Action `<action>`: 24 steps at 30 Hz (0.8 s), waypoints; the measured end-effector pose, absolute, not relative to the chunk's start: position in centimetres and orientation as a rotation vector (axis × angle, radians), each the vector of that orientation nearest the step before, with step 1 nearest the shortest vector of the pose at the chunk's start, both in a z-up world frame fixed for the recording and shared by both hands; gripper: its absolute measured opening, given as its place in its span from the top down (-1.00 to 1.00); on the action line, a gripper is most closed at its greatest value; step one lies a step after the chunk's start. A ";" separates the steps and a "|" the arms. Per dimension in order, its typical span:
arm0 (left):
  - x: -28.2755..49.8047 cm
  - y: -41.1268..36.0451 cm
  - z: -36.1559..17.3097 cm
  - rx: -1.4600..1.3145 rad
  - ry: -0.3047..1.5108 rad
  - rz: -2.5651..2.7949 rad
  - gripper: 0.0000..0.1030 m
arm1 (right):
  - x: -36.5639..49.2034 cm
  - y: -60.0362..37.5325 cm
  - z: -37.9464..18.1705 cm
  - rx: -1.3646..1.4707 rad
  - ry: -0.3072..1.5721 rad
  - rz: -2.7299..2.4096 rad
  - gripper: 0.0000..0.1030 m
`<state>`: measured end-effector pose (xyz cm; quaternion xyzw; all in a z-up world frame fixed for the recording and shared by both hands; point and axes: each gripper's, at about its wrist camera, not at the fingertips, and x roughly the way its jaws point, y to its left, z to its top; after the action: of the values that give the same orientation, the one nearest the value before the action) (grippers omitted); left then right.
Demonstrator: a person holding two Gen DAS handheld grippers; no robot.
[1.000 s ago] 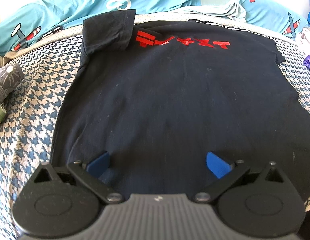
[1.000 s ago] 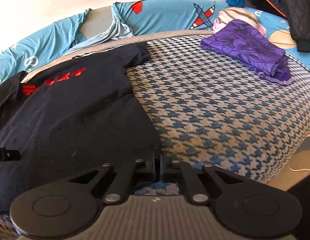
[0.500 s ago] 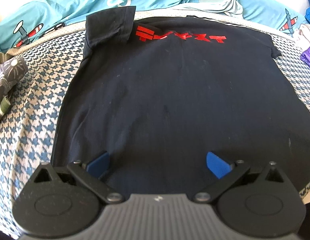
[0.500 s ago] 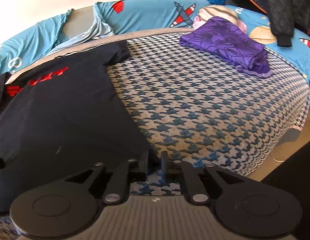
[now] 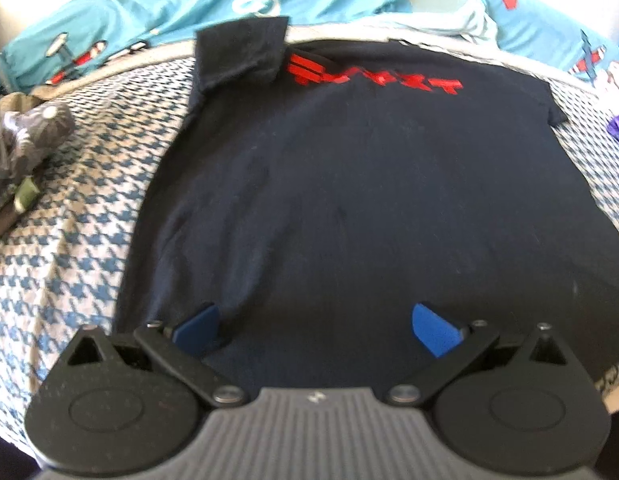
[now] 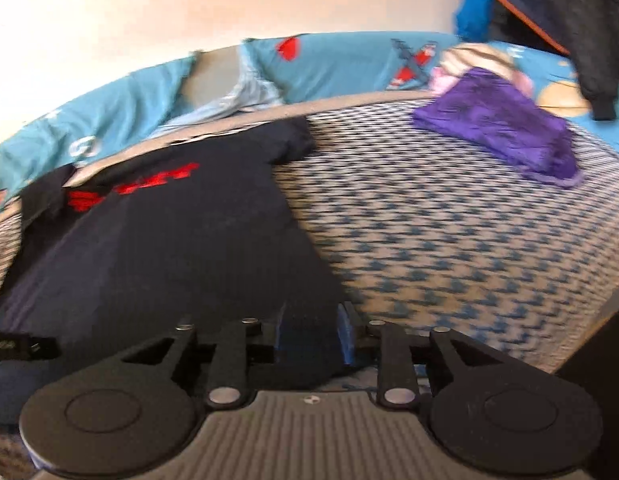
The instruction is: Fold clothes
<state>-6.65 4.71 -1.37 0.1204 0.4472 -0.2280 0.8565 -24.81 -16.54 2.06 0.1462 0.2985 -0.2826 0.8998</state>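
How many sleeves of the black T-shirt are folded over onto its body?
1. The sleeve on the picture's left lies folded over the black T-shirt; the other sleeve, at the right, lies flat on the bed.

Both wrist views close, angled down; share black shirt (image 5: 349, 200).

Each gripper (image 5: 315, 330) (image 6: 314, 338) is showing blue pads, black linkage arms with silver screws, round discs and a ribbed grey body.

Houndstooth bedcover (image 6: 449, 232), teal aeroplane-print quilt (image 5: 157, 4) behind, dark jacket (image 6: 581, 20) hanging.
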 end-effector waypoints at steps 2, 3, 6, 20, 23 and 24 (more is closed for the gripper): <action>-6.4 4.9 -1.2 0.257 0.924 -0.450 -1.00 | -24.1 -15.6 1.8 0.289 0.625 -0.548 0.42; -6.1 5.0 -1.1 0.249 0.928 -0.443 -1.00 | -23.7 -15.2 1.7 0.282 0.630 -0.530 0.39; -5.4 5.5 -1.1 0.224 0.940 -0.418 -1.00 | -22.4 -14.1 1.1 0.278 0.660 -0.481 0.34; -3.6 7.0 -1.9 0.206 0.978 -0.345 -1.00 | -19.1 -10.2 -0.2 0.218 0.674 -0.387 -0.28; -3.6 6.9 -2.1 0.209 0.973 -0.351 -1.00 | -18.7 -9.4 -0.5 0.160 0.695 -0.396 -0.33; -3.7 6.9 -2.2 0.213 0.968 -0.352 -1.00 | -18.7 -9.2 -0.5 0.156 0.698 -0.398 -0.35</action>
<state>-3.67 6.91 -2.17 0.1015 0.4619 -0.1679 0.8650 -18.66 -9.22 -0.50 0.0759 0.3395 -0.1933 0.9174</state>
